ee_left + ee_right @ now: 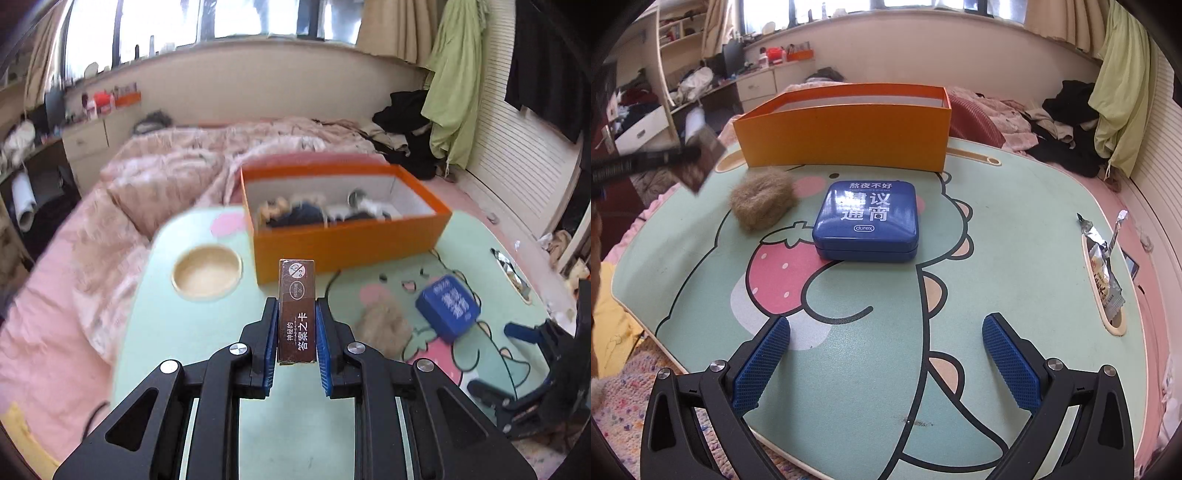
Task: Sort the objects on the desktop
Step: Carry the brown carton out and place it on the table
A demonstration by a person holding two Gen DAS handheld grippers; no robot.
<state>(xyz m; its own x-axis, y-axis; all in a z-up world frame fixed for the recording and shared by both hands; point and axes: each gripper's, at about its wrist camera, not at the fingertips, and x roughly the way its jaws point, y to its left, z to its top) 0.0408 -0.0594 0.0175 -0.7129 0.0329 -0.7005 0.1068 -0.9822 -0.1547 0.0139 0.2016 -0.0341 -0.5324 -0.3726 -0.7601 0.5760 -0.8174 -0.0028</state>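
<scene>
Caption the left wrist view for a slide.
Left gripper shut on a brown card box, held above the green table toward the orange box.

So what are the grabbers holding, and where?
The left gripper pinches a brown card box by its lower sides. The right gripper is open, holding nothing.

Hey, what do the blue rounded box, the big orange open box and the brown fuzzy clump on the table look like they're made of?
Blue rounded box: probably painted tin, glossy, with window glare on its lid and a hinged-looking seam.
Big orange open box: likely cardboard, matte, with thin straight walls and a white inside.
Brown fuzzy clump: looks like loose fur or fibre, dull and wispy-edged.
</scene>
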